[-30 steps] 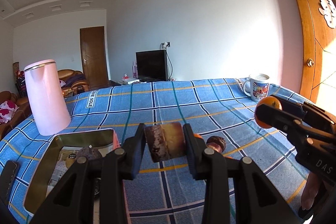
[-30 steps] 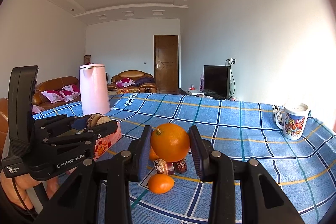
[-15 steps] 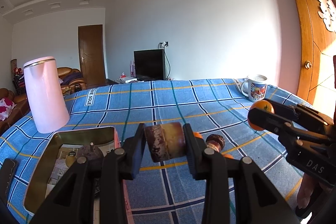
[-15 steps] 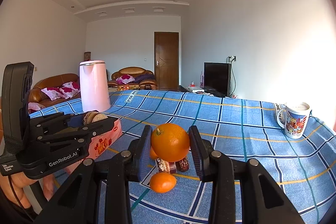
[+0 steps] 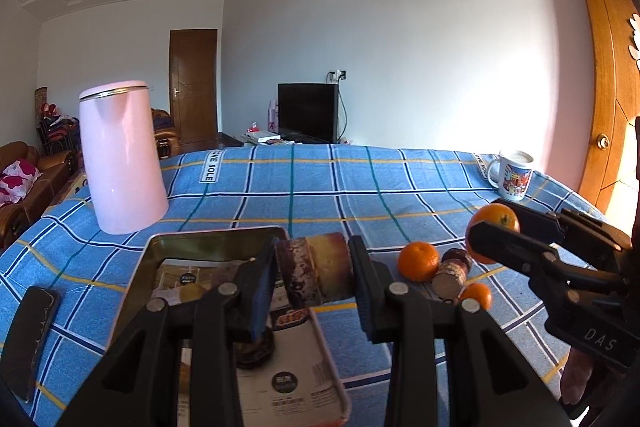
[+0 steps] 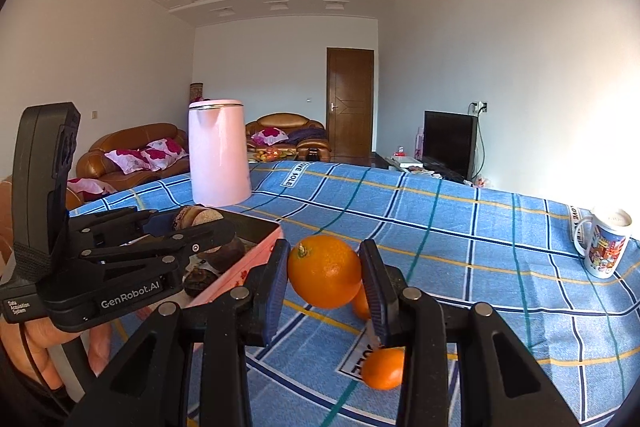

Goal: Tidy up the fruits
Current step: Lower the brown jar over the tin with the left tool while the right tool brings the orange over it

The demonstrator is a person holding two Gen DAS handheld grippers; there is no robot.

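Observation:
My left gripper (image 5: 314,273) is shut on a brown, mottled fruit (image 5: 316,275) and holds it over the right edge of the open metal tin (image 5: 152,259). My right gripper (image 6: 325,277) is shut on a large orange (image 6: 325,277) above the blue checked cloth, just right of the tin's pink wall (image 6: 240,269). In the left wrist view the right gripper (image 5: 494,235) and its orange (image 5: 494,233) show at right. On the cloth lie a mandarin (image 5: 418,261), a smaller one (image 5: 476,295) and two dark brown fruits (image 5: 452,273). The tin holds dark fruits (image 6: 216,255).
A pink kettle (image 5: 120,159) stands at the far left of the table. A printed mug (image 5: 514,175) stands at the far right. A dark phone (image 5: 30,323) lies on the cloth left of the tin. Paper packets (image 5: 288,383) lie inside the tin.
My left gripper has moved left with the brown fruit, now over the tin's right edge. My right gripper with the orange has moved left, closer to the tin.

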